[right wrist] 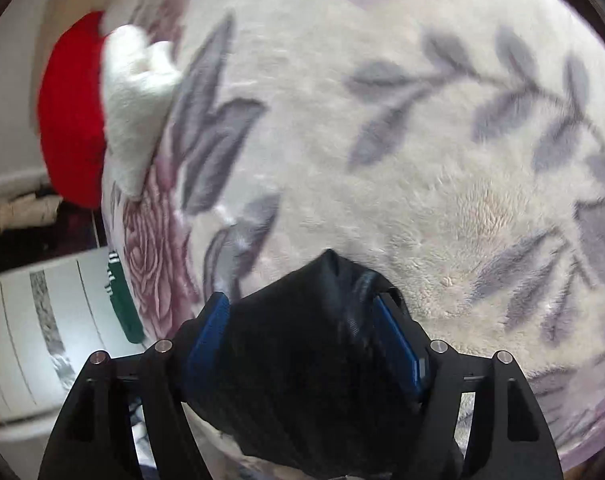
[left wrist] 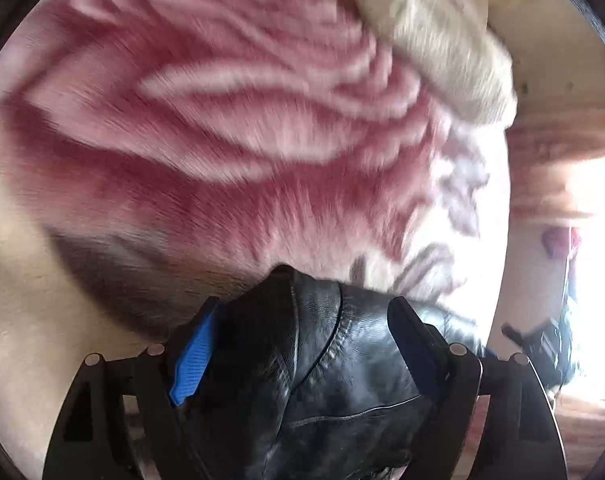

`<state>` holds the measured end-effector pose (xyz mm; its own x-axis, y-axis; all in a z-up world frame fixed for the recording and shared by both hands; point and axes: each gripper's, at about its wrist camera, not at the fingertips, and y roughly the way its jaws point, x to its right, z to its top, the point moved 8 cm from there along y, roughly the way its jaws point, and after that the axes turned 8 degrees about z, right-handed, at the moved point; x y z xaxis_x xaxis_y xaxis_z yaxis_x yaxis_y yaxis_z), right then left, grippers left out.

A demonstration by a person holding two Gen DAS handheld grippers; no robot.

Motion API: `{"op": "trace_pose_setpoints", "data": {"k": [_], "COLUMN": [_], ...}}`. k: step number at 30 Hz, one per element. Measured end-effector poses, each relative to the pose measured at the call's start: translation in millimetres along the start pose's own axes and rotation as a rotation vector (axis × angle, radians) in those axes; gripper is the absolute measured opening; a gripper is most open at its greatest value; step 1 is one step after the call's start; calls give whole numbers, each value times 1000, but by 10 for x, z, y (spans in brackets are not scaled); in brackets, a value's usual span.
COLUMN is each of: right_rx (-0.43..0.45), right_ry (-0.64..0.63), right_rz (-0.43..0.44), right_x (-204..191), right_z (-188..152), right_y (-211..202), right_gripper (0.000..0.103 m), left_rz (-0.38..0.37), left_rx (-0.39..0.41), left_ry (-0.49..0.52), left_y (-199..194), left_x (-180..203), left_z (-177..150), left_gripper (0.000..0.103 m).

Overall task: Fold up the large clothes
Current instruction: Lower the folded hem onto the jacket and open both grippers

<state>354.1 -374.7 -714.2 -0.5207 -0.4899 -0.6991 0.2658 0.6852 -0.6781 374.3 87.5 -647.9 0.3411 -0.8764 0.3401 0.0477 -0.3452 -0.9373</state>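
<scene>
- Black leather jacket [left wrist: 314,364], left wrist view: it fills the bottom centre of the frame, bunched up between the left gripper [left wrist: 302,344] fingers, which are clamped on a seamed fold of it. The rest of the jacket runs down out of the frame toward the camera, so I can't tell its long axis from here.
- Past the fingers there's just a fuzzy pink-and-red patterned blanket [left wrist: 222,140] across the middle of the frame, and a cream fluffy thing [left wrist: 442,48] at upper right. The whole shot is motion-blurred, so take details lightly.
- Right wrist view: same deal. The right gripper [right wrist: 302,320] fingers are pinched on a dark, dull wad of the jacket [right wrist: 302,352] at bottom centre.
- Ahead is a white blanket with grey leaves [right wrist: 402,140], with a red-and-white plush thing [right wrist: 102,112] at the left edge.
- My guess: both ends are held, so the next move depends on the free blanket area ahead. Only the plush sits near it.
</scene>
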Motion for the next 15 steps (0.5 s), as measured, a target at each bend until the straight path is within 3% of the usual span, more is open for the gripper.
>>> {"op": "trace_pose_setpoints", "data": {"k": [3,5,6,7,9,12,15], "right_rx": [-78,-64,-60,-54,-33,-23,-31], "right_ry": [56,4,-24,-34,-20,-27,45], "right_rz": [12,-62,-105,-109,-94,-111,-87], "right_x": [98,96,109,109,137,234,388], "right_z": [-40,-68,-73,-76,-72,-64,15], "right_y": [328,450,473,492,451,467,569], "right_gripper": [75,56,39,34,28,27,28], "left_rz": [108,135,121,101,72,31,24], "left_rx": [39,90,102,112,119,94,57], "left_ry": [55,57,43,22,-13,-18,-13], "left_y": [88,31,18,17,60,231,267], "left_x": [39,29,13,-20,-98,-168,-154], "left_z": [-30,-42,-53,-70,-83,-27,72], "left_gripper": [68,48,46,41,39,40,41]}}
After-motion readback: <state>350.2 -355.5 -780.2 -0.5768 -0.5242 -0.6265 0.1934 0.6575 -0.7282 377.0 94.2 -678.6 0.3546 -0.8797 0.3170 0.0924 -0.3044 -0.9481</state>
